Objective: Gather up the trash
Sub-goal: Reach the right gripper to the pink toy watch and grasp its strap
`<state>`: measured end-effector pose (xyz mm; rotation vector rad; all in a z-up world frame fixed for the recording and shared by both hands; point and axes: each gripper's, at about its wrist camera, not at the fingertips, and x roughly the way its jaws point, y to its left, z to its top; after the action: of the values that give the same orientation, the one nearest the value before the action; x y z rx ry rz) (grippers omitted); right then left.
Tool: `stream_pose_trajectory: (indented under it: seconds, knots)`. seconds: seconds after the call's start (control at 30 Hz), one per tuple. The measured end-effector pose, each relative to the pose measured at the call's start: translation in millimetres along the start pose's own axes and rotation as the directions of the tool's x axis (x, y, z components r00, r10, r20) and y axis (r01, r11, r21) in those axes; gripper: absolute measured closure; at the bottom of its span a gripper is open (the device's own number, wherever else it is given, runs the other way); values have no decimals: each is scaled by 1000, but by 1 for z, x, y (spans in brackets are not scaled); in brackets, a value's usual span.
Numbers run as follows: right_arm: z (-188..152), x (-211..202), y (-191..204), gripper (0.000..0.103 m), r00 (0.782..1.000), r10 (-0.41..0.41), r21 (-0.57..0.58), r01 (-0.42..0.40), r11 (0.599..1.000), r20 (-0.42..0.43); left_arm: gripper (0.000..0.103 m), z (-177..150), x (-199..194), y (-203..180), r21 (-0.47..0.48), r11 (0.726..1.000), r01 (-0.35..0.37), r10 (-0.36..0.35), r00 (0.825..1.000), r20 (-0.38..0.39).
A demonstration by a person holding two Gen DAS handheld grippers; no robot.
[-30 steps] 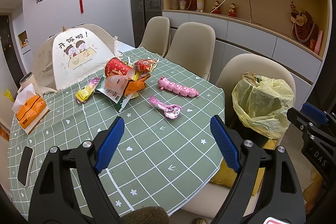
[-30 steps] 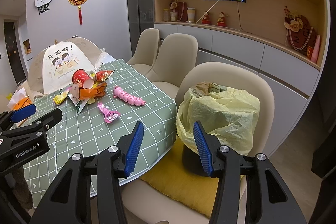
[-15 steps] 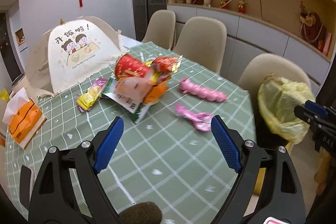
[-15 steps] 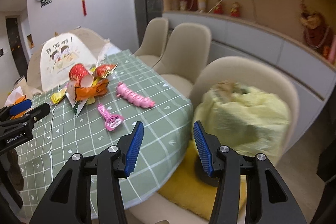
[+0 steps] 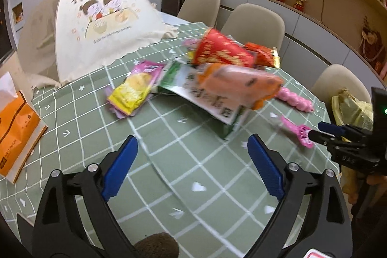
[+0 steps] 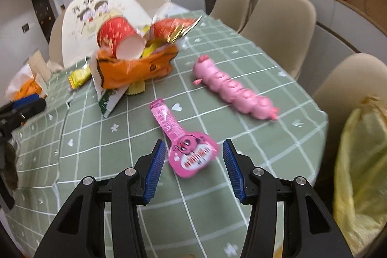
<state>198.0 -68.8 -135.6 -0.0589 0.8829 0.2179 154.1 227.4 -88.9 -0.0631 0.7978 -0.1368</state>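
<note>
Both grippers over the trash-strewn table

The left gripper point(image 5: 191, 158), jaws just widened and empty, faces the wrapper pile point(image 5: 217, 79) at centre; the right gripper point(image 6: 193, 161), open, seemingly straddles a pink wrapper point(image 6: 186, 144) at lower centre.

Green white-grid tablecloth point(image 6: 278, 98); pink wrapper point(image 6: 186, 149); orange bag point(image 6: 135, 69); yellow bag point(image 6: 360, 175); blue-padded tongs point(image 6: 193, 161).

Both tongs nearer the table: left tongs point(image 5: 191, 166) slightly wider, right tongs point(image 6: 193, 167) seemingly around the pink wrapper point(image 6: 191, 154).
</note>
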Motion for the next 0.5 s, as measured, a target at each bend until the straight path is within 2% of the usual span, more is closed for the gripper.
stream_pose_trajectory:
  seconds: [0.17, 0.27, 0.33, 0.37, 0.4, 0.5]
  knots:
    - [3, 25, 10, 56, 997, -68, -66, 65, 996, -33, 15, 3, 10, 35, -57, 998, 3, -3, 1000, 0]
    - [0, 26, 8, 56, 998, -52, -37, 50, 998, -42, 13, 6, 16, 50, -97, 995, 6, -7, 1000, -7]
    - [-3, 20, 5, 71, 999, -29, -8, 29, 1000, -34, 11, 7, 20, 61, -116, 993, -6, 4, 1000, -15]
    - [-3, 17, 4, 73, 999, -27, 8, 27, 1000, -35, 11, 8, 21, 64, -124, 992, -10, 8, 1000, -16]
    - [-4, 13, 3, 79, 999, -25, 16, 26, 1000, -35, 11, 8, 22, 68, -136, 991, -18, 16, 1000, -15]
    - [-4, 2, 4, 86, 999, -40, 29, 41, 999, -28, 11, 10, 28, 81, -159, 987, -28, 23, 999, -35]
